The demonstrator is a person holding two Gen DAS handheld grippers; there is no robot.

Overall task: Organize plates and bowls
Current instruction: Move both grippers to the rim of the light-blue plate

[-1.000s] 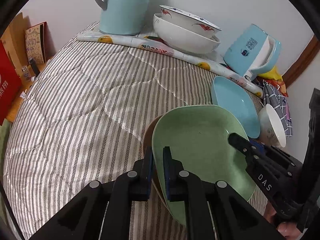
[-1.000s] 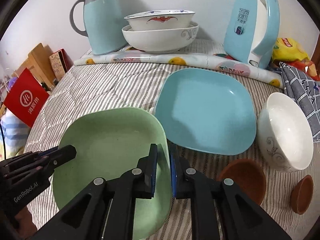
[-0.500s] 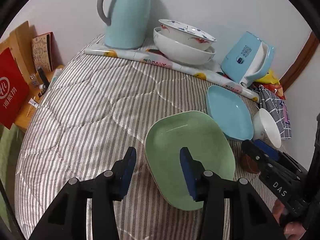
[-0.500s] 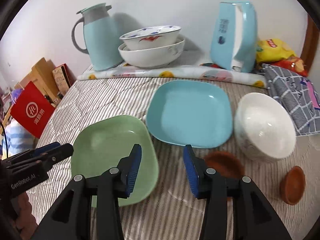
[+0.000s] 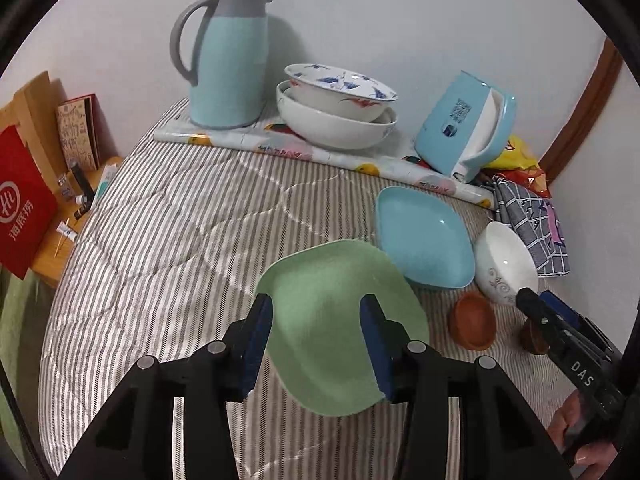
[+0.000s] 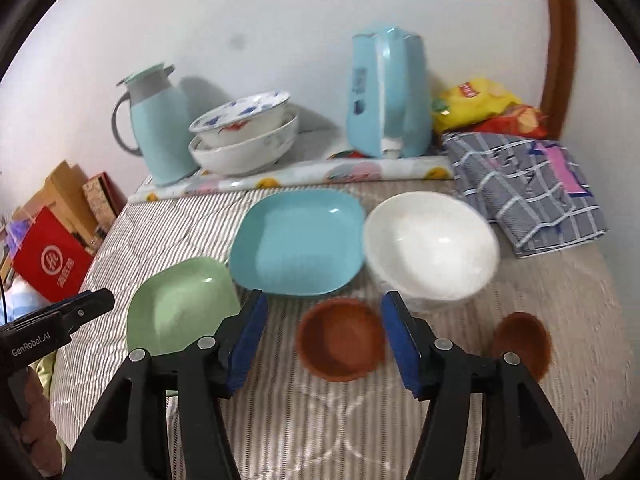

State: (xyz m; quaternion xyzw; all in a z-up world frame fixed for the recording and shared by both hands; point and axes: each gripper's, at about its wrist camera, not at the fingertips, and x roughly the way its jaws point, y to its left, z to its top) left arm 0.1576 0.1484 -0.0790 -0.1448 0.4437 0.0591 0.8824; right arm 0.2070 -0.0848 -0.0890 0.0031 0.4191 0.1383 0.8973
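Striped bedding [image 5: 168, 248] carries a green plate [image 5: 340, 332] near its front edge, both grippers [image 5: 316, 344] [image 6: 324, 344] hovering with jaws apart, empty.

In the left wrist view we see bare striped bed [image 5: 160, 248] across the left and centre of the frame, open for a claw to pass. The lower right is crowded: green plate [image 5: 344, 328], blue plate [image 5: 424, 236], white bowl [image 5: 504, 264] and brown dish [image 5: 472, 320] lie close together. Along the top, the thermos [image 5: 228, 56], stacked bowls [image 5: 336, 120] and kettle [image 5: 464, 124] line the wall. In the right wrist view, a second brown dish [image 6: 520, 340] sits at right, with bare bedding below it.
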